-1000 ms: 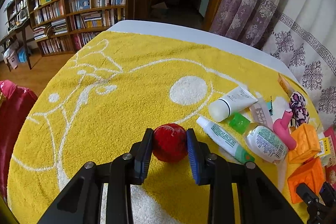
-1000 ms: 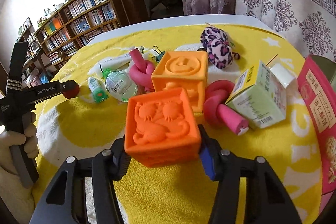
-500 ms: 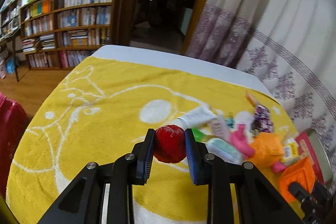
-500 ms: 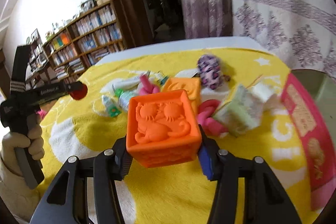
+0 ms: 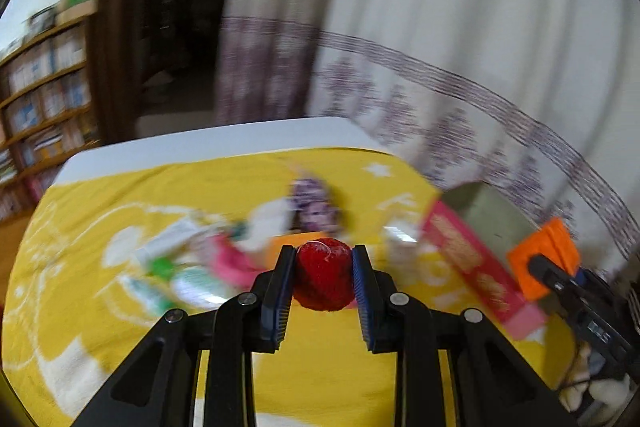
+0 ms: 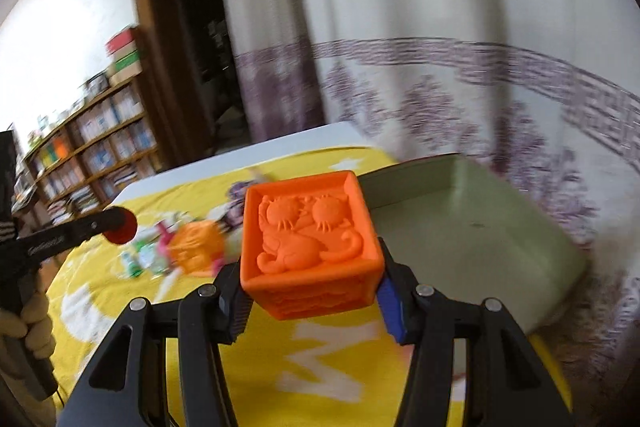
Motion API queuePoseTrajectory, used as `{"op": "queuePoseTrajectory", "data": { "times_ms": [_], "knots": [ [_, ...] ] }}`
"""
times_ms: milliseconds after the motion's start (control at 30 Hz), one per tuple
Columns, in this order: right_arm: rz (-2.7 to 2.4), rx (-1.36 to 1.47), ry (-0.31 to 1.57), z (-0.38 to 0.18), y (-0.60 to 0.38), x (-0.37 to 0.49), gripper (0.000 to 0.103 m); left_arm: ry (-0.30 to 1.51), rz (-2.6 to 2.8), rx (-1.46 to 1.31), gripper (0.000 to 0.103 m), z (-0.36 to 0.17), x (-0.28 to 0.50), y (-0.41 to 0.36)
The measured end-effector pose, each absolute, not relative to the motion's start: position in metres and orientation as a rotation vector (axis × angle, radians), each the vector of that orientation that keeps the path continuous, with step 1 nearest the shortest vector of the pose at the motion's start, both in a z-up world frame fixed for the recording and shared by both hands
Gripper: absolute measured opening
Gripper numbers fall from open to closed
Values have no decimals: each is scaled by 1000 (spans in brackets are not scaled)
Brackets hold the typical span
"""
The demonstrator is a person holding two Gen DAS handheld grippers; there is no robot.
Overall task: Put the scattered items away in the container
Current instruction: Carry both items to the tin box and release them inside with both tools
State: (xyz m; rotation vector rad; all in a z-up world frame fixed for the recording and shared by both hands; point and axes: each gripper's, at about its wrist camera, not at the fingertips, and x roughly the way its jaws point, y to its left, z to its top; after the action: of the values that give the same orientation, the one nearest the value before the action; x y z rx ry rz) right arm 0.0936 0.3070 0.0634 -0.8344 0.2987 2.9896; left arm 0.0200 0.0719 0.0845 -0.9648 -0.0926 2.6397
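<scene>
My left gripper is shut on a red ball, held above the yellow towel. My right gripper is shut on an orange cube with cat reliefs, lifted beside the pale green container. In the left wrist view the same cube hangs at the right, near the container. In the right wrist view the left gripper carries the red ball at the far left, over the towel. Both views are motion-blurred.
Blurred loose items lie mid-towel: a second orange cube, pink knotted toys, tubes, a leopard scrunchie. A pink box lies beside the container. Patterned curtains hang behind; bookshelves stand at the left. A gloved hand holds the left gripper.
Both grippers rose and swung right toward the container, still holding the ball and the cube. The container came into both views; the scattered items slid left and farther off.
</scene>
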Motion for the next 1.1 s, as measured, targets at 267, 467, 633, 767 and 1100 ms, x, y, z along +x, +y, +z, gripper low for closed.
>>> {"op": "queuePoseTrajectory", "data": {
  "times_ms": [267, 467, 633, 767, 1100],
  "knots": [
    [2880, -815, 312, 63, 355, 104, 57, -8, 2449, -915, 29, 103, 17, 160],
    [2847, -877, 341, 51, 374, 101, 57, -2, 2338, -899, 29, 111, 2, 213],
    [2840, -898, 331, 48, 375, 101, 59, 5, 2258, -938, 34, 102, -20, 258],
    [2836, -887, 314, 44, 376, 102, 78, -29, 2227, -956, 94, 91, -29, 271],
    [2853, -898, 356, 43, 370, 97, 79, 11, 2336, -912, 96, 91, -19, 240]
  ]
}}
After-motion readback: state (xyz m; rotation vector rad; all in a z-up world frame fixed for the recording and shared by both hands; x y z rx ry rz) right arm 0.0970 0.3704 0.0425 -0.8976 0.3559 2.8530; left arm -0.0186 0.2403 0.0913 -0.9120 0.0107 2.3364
